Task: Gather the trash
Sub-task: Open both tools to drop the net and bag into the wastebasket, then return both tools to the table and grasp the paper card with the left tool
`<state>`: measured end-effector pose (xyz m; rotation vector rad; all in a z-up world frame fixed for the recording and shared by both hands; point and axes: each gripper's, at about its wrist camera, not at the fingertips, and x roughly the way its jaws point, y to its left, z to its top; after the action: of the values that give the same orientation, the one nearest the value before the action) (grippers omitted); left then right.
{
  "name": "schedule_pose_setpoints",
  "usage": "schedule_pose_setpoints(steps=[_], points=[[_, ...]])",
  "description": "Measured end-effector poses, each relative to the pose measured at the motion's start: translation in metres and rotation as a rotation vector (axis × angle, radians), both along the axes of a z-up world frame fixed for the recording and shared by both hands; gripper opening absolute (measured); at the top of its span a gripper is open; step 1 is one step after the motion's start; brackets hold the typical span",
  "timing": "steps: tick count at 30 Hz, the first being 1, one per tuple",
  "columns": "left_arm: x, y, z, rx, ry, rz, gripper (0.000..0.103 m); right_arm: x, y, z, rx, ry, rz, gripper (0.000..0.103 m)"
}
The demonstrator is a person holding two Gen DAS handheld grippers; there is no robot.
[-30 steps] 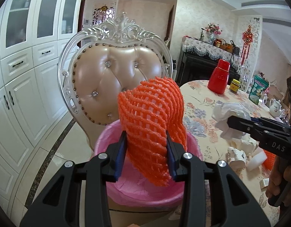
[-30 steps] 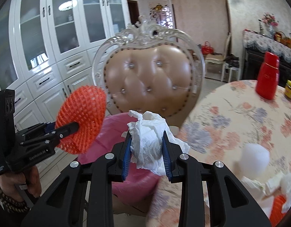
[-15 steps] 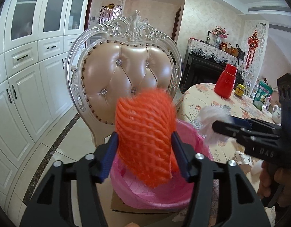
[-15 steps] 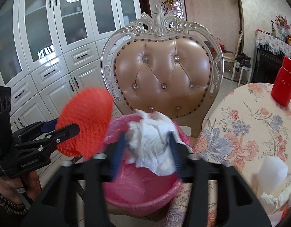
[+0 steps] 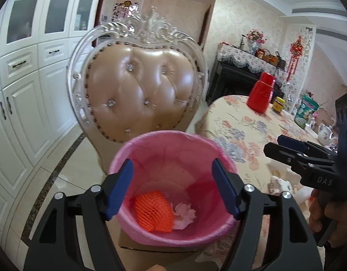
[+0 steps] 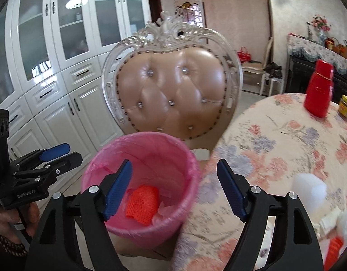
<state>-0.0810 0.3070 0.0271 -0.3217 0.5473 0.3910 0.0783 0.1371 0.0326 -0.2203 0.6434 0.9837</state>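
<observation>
While both show the bin (image 5: pixel 173 140), only the right wrist view catches red bags (image 6: pixel 244 54).

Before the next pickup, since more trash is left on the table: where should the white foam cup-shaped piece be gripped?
Grip the white foam cup-shaped piece across its rounded sides, probably from above: it seems to stand upright on the floral tablecloth, other scraps crowding its near side. It is blurred, so this is tentative.

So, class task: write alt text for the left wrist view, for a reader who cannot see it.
The left gripper, jaws opening with nothing between them, hangs over a pink-lined bin holding an orange foam net and crumpled tissue. Behind stands a tufted chair; right, a floral-clothed table and the right gripper.
</observation>
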Motion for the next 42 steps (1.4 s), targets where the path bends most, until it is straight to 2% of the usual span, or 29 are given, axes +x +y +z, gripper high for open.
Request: schedule_pose_setpoints(steps=[12, 30, 42], points=[[0.031, -0.063, -0.006, -0.007, 0.004, -0.116, 0.071, 0.005, -0.094, 0.002, 0.011, -0.03, -0.144, 0.078], [0.074, -0.159, -0.013, 0.004, 0.026, -0.289, 0.075, 0.023, -0.238, -0.02, -0.001, 0.013, -0.364, 0.079], [0.102, -0.219, -0.029, 0.002, 0.069, -0.406, 0.075, 0.027, -0.306, -0.041, -0.011, 0.055, -0.472, 0.082]])
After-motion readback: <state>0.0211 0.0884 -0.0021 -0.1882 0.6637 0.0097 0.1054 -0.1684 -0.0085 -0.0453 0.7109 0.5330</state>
